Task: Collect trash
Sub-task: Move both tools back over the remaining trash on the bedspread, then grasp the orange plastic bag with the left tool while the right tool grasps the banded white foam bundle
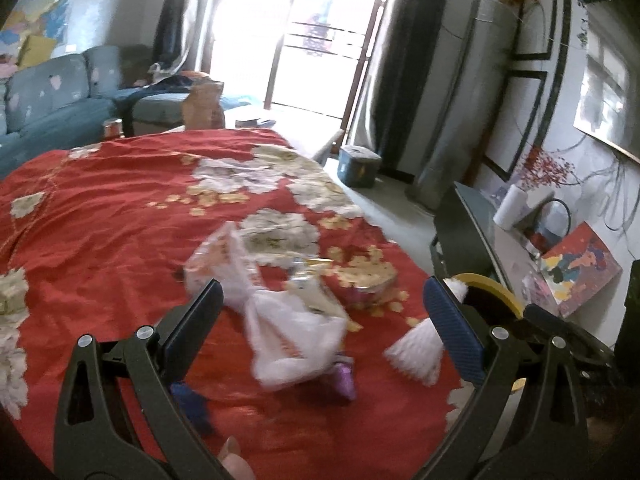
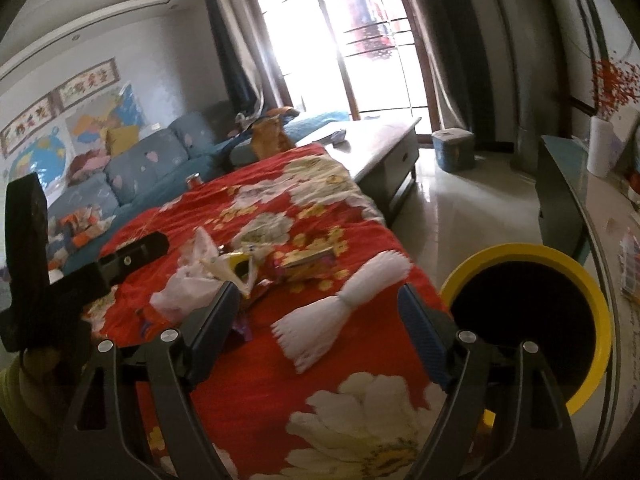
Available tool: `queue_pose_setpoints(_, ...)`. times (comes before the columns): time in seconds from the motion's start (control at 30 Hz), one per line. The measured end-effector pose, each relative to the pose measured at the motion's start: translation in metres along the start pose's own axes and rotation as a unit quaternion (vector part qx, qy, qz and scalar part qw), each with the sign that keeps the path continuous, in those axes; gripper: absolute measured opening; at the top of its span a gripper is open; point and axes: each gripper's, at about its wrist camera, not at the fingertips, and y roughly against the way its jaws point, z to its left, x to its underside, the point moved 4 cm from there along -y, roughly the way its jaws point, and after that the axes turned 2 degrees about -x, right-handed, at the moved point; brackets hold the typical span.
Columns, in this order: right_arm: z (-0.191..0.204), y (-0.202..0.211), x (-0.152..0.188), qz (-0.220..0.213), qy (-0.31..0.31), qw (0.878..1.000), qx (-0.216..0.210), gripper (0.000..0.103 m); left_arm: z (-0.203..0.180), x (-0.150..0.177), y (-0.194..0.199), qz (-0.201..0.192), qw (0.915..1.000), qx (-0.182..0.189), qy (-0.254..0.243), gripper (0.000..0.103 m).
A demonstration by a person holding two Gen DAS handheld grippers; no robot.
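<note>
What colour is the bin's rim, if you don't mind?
Yellow; the bin shows best in the right wrist view.

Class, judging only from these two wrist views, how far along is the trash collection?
Nothing visibly done: the yellow bin looks dark inside, contents unclear. Nothing in hand: left gripper and right gripper are both open, empty. Left on the red cloth: white plastic bag, white foam netting, gold wrapper, purple wrapper.

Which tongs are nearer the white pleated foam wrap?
Right, as far as I can judge. The right tongs open just short of the white pleated foam wrap; the left tongs face the crumpled plastic bag, wrap beside their right finger.
</note>
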Motion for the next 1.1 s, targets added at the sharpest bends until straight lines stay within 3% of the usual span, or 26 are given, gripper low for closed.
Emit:
queue_pose_setpoints(0.27, 0.029, -0.014, 0.005, 0.014, 0.031, 0.999, -0.012, 0.079, 0.045, -0.001, 0.012, 0.003, 0.9992, -0.034, 0.022, 0.092)
queue_pose_setpoints(0.6, 0.036, -0.036, 0.010, 0.030, 0.046, 0.998, 0.009, 0.080, 0.074, 0.015, 0.034, 0.021, 0.9988, -0.033, 0.029, 0.092)
queue_pose_setpoints(0.97, -0.002, -0.064, 0.028, 0.060, 0.004, 0.996, 0.059, 0.080, 0.047, 0.056, 0.032, 0.065, 0.9976, 0.013, 0.021, 0.091)
queue_pose_setpoints(1.1, -0.020, -0.075, 0.035, 0.078, -0.035, 0.995, 0.055, 0.080, 0.030, 0.072, 0.026, 0.080, 0.9966, 0.015, 0.014, 0.088)
